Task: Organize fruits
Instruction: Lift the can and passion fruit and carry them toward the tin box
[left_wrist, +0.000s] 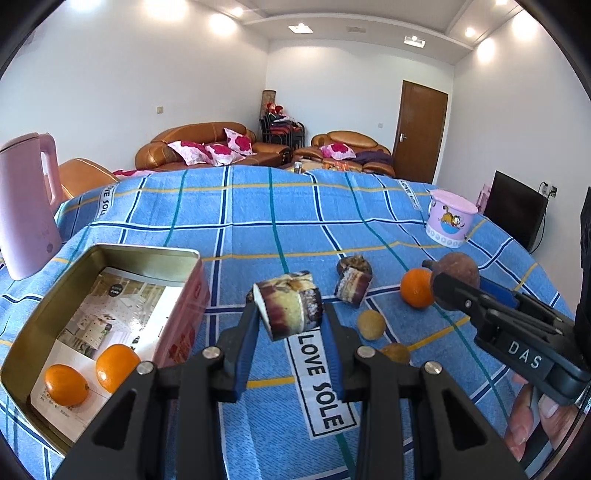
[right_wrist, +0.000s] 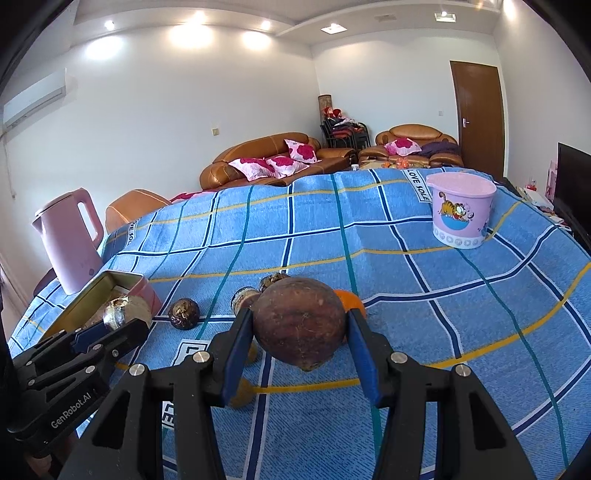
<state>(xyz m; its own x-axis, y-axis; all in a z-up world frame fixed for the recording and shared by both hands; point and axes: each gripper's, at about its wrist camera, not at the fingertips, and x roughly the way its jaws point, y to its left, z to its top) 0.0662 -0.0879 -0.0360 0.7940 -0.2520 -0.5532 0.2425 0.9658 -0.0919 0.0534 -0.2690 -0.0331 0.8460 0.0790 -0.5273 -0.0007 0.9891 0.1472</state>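
Observation:
My left gripper is shut on a cut sugarcane piece, held above the blue cloth just right of the open tin box. The tin holds two oranges on a paper lining. My right gripper is shut on a round brown fruit, lifted over the cloth; it also shows in the left wrist view. On the cloth lie an orange, another sugarcane piece, two small tan fruits and a dark round fruit.
A pink kettle stands at the left by the tin. A pink cartoon bucket stands at the far right of the table. The blue checked tablecloth covers the table. Sofas and a door lie beyond.

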